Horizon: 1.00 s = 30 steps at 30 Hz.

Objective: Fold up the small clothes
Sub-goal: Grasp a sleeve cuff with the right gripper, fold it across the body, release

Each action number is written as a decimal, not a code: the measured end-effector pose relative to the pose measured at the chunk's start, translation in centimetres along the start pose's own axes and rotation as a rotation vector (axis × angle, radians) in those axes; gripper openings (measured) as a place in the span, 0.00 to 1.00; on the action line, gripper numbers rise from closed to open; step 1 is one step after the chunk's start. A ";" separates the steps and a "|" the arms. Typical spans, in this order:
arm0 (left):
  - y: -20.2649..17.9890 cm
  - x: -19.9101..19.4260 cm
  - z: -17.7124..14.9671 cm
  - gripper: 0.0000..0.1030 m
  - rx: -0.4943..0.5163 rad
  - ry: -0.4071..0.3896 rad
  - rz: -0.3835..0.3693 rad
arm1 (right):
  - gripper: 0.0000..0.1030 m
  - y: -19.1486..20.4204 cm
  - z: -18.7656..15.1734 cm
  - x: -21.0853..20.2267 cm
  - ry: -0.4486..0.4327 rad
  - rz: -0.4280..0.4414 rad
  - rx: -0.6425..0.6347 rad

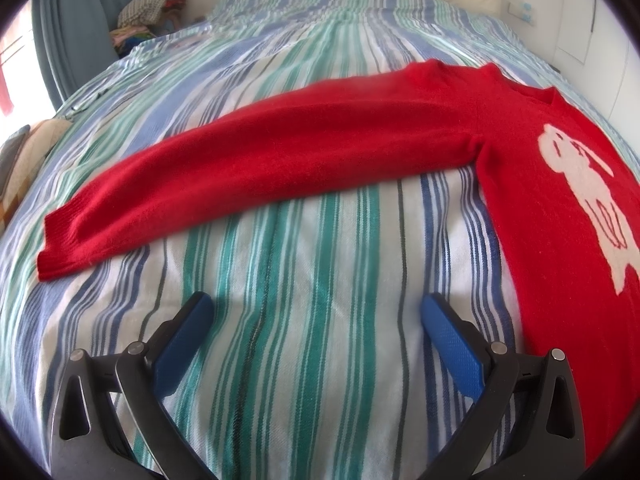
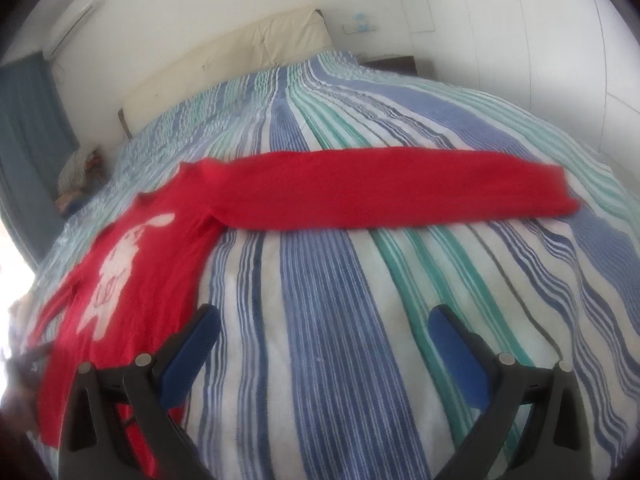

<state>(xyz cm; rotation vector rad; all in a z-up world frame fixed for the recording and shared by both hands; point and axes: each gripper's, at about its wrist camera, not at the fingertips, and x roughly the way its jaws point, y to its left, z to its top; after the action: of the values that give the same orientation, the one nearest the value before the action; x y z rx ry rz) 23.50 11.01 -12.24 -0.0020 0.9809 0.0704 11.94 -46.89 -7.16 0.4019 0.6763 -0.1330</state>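
A red knitted long-sleeved sweater (image 1: 320,152) with a white animal figure (image 1: 592,200) on its chest lies flat on a bed with a blue, green and white striped cover (image 1: 312,360), sleeves spread sideways. The left hand-held gripper (image 1: 316,312) and the right hand-held gripper (image 2: 324,324) both hover wide apart, empty, above the cover.

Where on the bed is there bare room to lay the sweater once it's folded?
Bare striped bedspread lies below each outstretched sleeve, between the sweater body and the cuffs, right ahead of the open left gripper and right gripper. More lies beyond the sleeves toward the headboard. The far left bedside holds a clothes pile.
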 end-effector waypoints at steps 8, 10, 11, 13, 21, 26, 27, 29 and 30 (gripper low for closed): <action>1.3 -7.4 -0.3 0.99 -0.038 -0.086 -0.146 | 0.99 -12.0 5.7 -2.0 -0.031 0.134 0.520; 1.2 -9.7 -0.5 0.99 -0.020 -0.137 -0.154 | 0.96 -14.4 6.0 -1.6 -0.037 0.127 0.618; 1.2 -10.6 -0.7 0.99 -0.015 -0.165 -0.153 | 0.95 -15.3 6.2 -1.1 -0.027 0.131 0.647; 1.1 -11.7 -1.3 0.99 -0.017 -0.214 -0.147 | 0.86 -16.2 6.5 0.3 -0.005 0.134 0.678; 3.4 -8.9 -4.5 0.99 -0.113 -0.238 -0.071 | 0.28 -16.2 8.4 5.4 0.052 0.004 0.681; 5.1 -10.0 -4.1 0.99 -0.174 -0.310 -0.071 | 0.10 -11.9 12.2 4.1 0.005 0.032 0.576; 5.2 -10.1 -3.9 0.99 -0.176 -0.321 -0.063 | 0.10 -9.4 13.7 3.5 -0.017 0.059 0.514; 5.3 -10.1 -3.6 0.99 -0.178 -0.328 -0.065 | 0.10 -3.6 16.9 2.2 -0.056 0.129 0.377; 5.4 -10.1 -3.5 0.99 -0.181 -0.328 -0.064 | 0.10 -0.1 18.5 1.7 -0.071 0.169 0.304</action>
<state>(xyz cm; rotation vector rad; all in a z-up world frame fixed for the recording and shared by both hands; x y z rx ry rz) 14.71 15.65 -5.65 -0.1828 0.6440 0.0966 23.97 -54.45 4.80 0.7410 0.5497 -0.0895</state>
